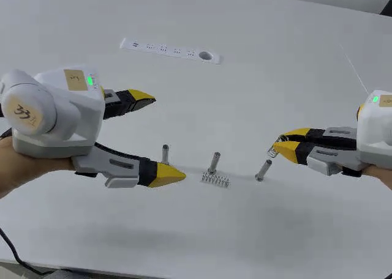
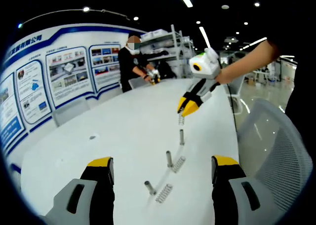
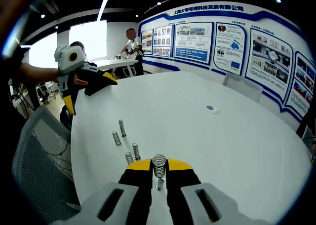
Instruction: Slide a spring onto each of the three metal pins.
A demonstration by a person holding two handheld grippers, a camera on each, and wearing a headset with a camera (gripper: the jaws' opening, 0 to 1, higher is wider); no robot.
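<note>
Three metal pins stand in a row on the white table: left pin (image 1: 165, 152), middle pin (image 1: 214, 161), right pin (image 1: 264, 167). My right gripper (image 1: 283, 144) is shut on a small spring (image 1: 273, 149), which hangs just above the right pin's top (image 3: 160, 184). In the right gripper view the held spring (image 3: 158, 165) sits between the yellow tips. One loose spring (image 1: 215, 180) lies in front of the middle pin, another (image 2: 165, 193) beside the left pin (image 2: 149, 187). My left gripper (image 1: 156, 136) is open and holds nothing, to the left of the pins.
A white power strip (image 1: 170, 49) lies further back on the table. Grey mesh chairs (image 2: 286, 156) stand along the table's edge. People stand at another table (image 3: 116, 62) in the background, beyond a wall of posters.
</note>
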